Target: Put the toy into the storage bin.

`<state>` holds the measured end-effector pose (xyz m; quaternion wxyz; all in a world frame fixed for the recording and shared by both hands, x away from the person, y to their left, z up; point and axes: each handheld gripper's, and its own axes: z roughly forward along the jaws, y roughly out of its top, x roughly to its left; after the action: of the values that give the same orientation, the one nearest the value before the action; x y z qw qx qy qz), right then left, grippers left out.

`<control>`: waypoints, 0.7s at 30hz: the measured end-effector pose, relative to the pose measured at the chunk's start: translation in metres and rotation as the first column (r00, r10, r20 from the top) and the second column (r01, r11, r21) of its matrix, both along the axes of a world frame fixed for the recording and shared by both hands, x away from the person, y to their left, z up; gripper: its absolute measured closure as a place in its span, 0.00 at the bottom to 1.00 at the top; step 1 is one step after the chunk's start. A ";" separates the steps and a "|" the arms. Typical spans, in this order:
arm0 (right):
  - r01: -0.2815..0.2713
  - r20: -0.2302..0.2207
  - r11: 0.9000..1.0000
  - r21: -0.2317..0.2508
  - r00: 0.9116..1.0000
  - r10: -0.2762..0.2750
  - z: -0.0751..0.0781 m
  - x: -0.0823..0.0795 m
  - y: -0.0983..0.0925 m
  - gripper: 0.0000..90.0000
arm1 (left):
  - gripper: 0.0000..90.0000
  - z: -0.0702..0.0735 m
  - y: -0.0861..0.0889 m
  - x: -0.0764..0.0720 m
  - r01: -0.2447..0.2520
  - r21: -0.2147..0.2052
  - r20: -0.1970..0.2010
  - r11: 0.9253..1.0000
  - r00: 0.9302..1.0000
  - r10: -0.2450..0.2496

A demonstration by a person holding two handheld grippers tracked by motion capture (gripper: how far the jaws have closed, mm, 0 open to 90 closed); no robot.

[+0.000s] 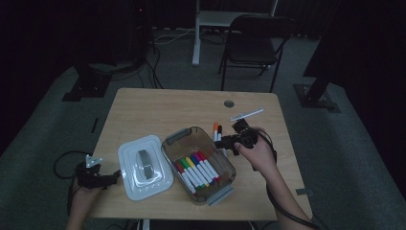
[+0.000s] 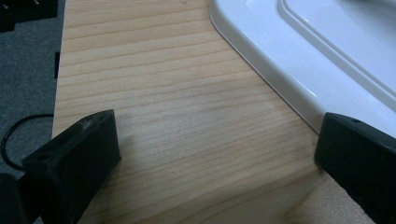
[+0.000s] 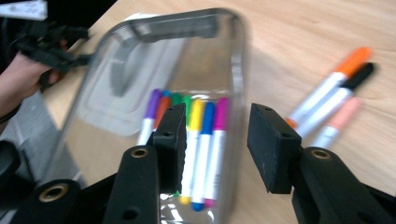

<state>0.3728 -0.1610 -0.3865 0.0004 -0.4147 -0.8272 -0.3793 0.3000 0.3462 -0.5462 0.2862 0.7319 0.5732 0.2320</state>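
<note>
Tongs first: right tongs [image 3: 215, 144] gape empty over the clear box [image 3: 236, 56] of markers [image 3: 201, 140] — looks like packing, mid-trip for another. Loose markers [image 3: 334, 100] lie on the desk [image 1: 158, 110] beside the box; next needs a clean pinch. Left tongs [image 2: 210, 158] sit open by the white lid [image 2: 299, 70] — up close there, while the high view shows the whole layout.

A dim lab or studio: a lone wooden desk [image 1: 158, 108] on grey carpet [image 1: 330, 143], black stands [image 1: 88, 79], trailing floor cables [image 1: 154, 67] and a folding chair [image 1: 256, 45].
</note>
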 end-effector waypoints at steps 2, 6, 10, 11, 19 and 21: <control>0.026 -0.001 1.000 -0.004 1.000 -0.026 -0.004 0.004 -0.008 0.63 | 0.01 0.000 0.000 0.000 0.000 0.000 0.000 1.000 1.000 0.000; 0.087 -0.019 0.996 -0.031 0.996 -0.087 -0.021 0.014 -0.021 0.62 | 0.01 0.000 0.000 0.000 0.000 -0.001 -0.001 1.000 1.000 0.000; 0.129 -0.033 0.990 -0.062 0.991 -0.131 -0.040 0.024 -0.026 0.62 | 0.01 0.000 0.000 0.000 0.000 -0.001 -0.001 1.000 1.000 0.000; 0.145 -0.054 0.986 -0.081 0.987 -0.149 -0.052 0.030 -0.027 0.63 | 0.01 0.000 0.000 0.000 0.000 -0.001 -0.001 1.000 1.000 0.000; 0.199 -0.082 0.968 -0.151 0.974 -0.213 -0.091 0.046 -0.022 0.67 | 0.01 0.000 0.000 0.000 0.000 -0.001 -0.001 1.000 1.000 0.000; 0.207 -0.092 0.965 -0.160 0.970 -0.223 -0.099 0.050 -0.019 0.67 | 0.01 0.000 0.000 0.000 0.000 -0.001 -0.001 1.000 1.000 0.000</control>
<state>0.4230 -0.1799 -0.4858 -0.0267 -0.5209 -0.8021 -0.2907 0.2997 0.3462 -0.5462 0.2862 0.7319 0.5735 0.2314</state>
